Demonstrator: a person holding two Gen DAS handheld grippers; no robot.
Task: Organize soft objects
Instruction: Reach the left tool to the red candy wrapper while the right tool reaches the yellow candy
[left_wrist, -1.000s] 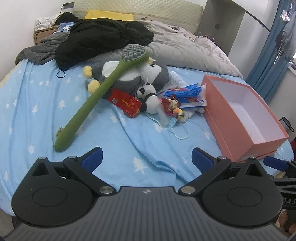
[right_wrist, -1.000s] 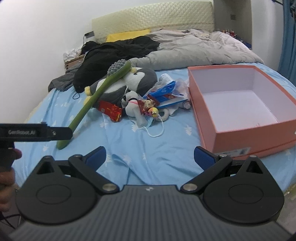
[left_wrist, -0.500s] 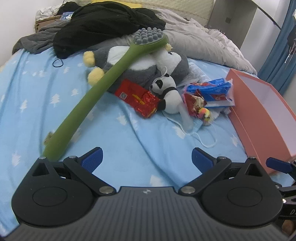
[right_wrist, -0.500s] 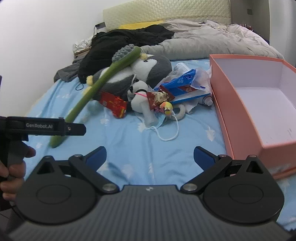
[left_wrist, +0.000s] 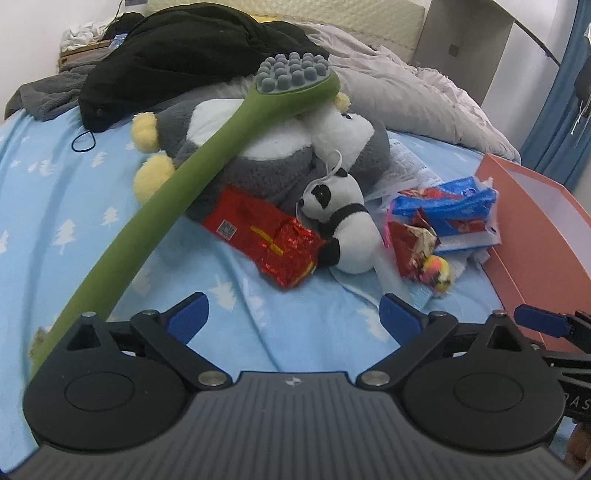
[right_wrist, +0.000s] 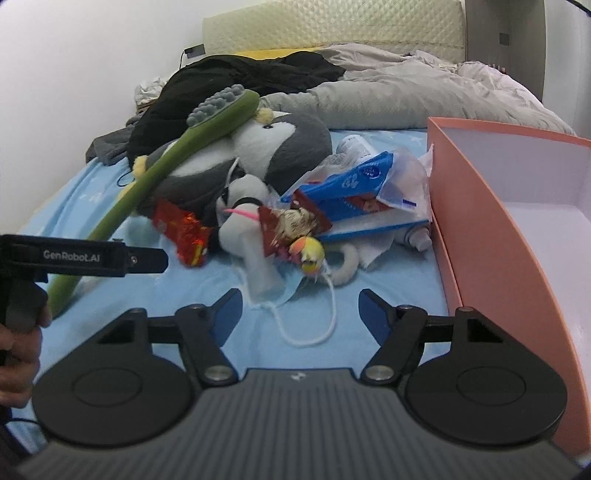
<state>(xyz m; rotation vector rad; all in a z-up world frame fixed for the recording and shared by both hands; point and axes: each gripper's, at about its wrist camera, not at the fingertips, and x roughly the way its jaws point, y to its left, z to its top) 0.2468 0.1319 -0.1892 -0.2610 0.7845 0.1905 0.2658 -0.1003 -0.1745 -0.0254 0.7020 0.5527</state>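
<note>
Both tools spread wide, nothing between the fingers. Left gripper (left_wrist: 293, 315) hovers over the blue tree-print bedsheet (left_wrist: 55, 206); right gripper (right_wrist: 300, 314) over the same sheet, a white mask loop (right_wrist: 314, 325) lying between its blue ribbed pads.

Soft pile sits at 12 o'clock of both tools:
- small panda plush (left_wrist: 341, 225), fuzzy, black-and-white, on its side, touching a crinkly red foil packet (left_wrist: 269, 240) at its 9 o'clock
- big grey-and-white plush (left_wrist: 280, 147) with yellow fleecy feet, behind the panda
- long green massage stick (left_wrist: 177, 195), matte curved shaft, grey knobbly head resting on the big plush, tail end down by the left tool's 9 o'clock
- glossy blue wrappers (left_wrist: 450, 210) and a yellow-pink fuzzy ball (left_wrist: 437, 267) at the panda's 3 o'clock

Rigid pink box (right_wrist: 491, 229), open top, white inside, at 3 o'clock of the pile. Black jacket (left_wrist: 177, 62) and grey duvet (right_wrist: 424, 96) rumpled at the far end.
</note>
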